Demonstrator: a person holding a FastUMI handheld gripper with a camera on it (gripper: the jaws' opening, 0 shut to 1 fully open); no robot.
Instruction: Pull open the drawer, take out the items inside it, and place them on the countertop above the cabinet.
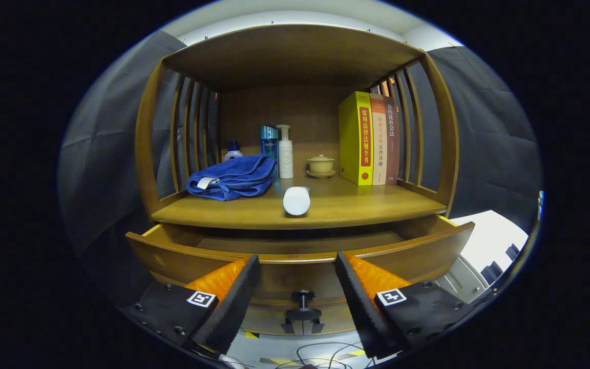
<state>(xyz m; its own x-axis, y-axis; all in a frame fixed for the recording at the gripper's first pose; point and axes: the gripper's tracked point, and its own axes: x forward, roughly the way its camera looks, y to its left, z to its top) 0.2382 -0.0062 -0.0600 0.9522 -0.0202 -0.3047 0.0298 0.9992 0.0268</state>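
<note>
Orange-backed gripper (297, 287) hangs level, fingers spread empty before the pulled-out drawer (300, 256).

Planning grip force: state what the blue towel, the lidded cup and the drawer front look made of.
Blue towel: soft terry cloth, matte, folded with drooping edges. Lidded cup: probably glazed ceramic, given its smooth yellowish sheen. Drawer front: varnished wood, showing grain and gloss. The tool is open before it.

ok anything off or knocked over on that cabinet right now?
One thing: a white cylindrical bottle lies on its side at the countertop's front edge, while the other bottles stand upright. The drawer is pulled open. The gripper is open, holding nothing.
</note>
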